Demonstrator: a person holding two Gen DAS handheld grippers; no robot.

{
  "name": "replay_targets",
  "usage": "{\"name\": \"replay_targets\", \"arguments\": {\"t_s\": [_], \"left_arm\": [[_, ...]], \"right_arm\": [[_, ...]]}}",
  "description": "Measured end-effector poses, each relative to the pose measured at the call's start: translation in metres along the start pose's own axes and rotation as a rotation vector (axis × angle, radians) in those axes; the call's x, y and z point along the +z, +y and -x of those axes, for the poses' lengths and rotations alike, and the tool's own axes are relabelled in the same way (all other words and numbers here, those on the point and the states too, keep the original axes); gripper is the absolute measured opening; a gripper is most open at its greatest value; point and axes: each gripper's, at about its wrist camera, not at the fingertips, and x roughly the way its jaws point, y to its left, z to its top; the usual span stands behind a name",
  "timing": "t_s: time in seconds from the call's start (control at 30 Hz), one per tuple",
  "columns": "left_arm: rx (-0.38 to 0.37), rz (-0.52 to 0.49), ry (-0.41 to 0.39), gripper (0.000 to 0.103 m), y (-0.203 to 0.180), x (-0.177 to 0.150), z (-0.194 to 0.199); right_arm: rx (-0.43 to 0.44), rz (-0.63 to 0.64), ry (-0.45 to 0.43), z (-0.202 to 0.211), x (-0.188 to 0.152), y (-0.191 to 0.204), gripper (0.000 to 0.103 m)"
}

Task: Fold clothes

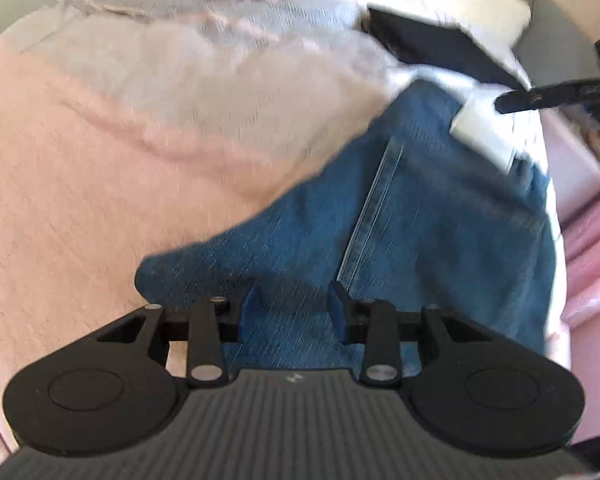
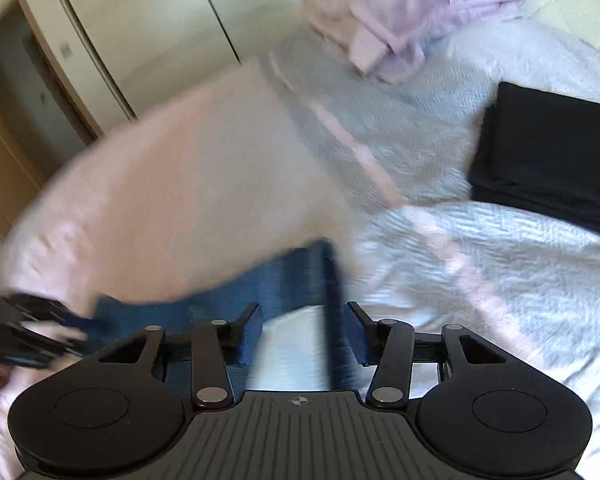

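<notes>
From the left wrist I see the jeans (image 1: 420,216) spread on the bed (image 1: 60,200), heavy, limp denim, with my left tongs (image 1: 294,312) apart and cloth lying between the blue pads; whether they pinch it I cannot tell. From the right wrist, my right tongs (image 2: 306,334) stand apart around the white-lined waistband edge, the firmest place to grip.

Bright daylight, blown-out highlights upper right, heavy motion blur, fisheye-curved edges

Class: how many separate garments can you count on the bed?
3: blue jeans nearest, at the grippers; folded black garment far right; crumpled pink garment at back. Others may be hidden.
</notes>
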Motion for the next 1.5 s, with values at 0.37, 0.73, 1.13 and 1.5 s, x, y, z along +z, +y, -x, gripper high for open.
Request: {"name": "replay_targets", "arguments": {"t_s": [0.37, 0.73, 1.13, 1.5], "left_arm": [[0.1, -0.096, -0.004, 0.033, -0.022, -0.025, 0.049], [0.154, -0.117, 0.037, 0.041, -0.076, -0.065, 0.112], [0.282, -0.23, -0.008, 0.064, -0.16, -0.075, 0.103], [0.586, -0.632, 0.071, 0.073, -0.259, -0.121, 0.009]], "right_arm": [[-0.179, 0.034, 0.135, 0.009, -0.048, 0.032, 0.045], [-0.348, 0.197, 0.359, 0.044, -0.085, 0.119, 0.054], [-0.266, 0.424, 0.401, 0.049, -0.094, 0.101, 0.06], [-0.134, 1.286, 0.196, 0.049, -0.157, 0.089, 0.082]]}}
